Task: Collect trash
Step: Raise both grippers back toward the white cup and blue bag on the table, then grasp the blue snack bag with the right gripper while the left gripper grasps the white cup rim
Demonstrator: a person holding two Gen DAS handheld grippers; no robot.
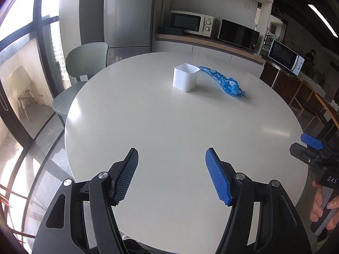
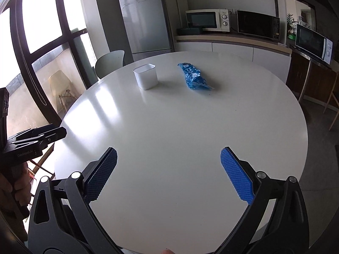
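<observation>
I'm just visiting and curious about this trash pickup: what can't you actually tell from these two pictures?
- White container: its inside is hidden by its own wall in both wrist views, so any contents are unknown.
- Blue plastic wrapper: its print is too small to read; in the left wrist view the container covers its far end.
- Round white table: its near edge is hidden behind the left gripper and the right gripper.

Both wrist views look forward and down across the round table [image 1: 169, 127] from its near edge, left beside right, sharing the tabletop, far counter [image 2: 233, 39] and fridge [image 2: 146, 21].
</observation>
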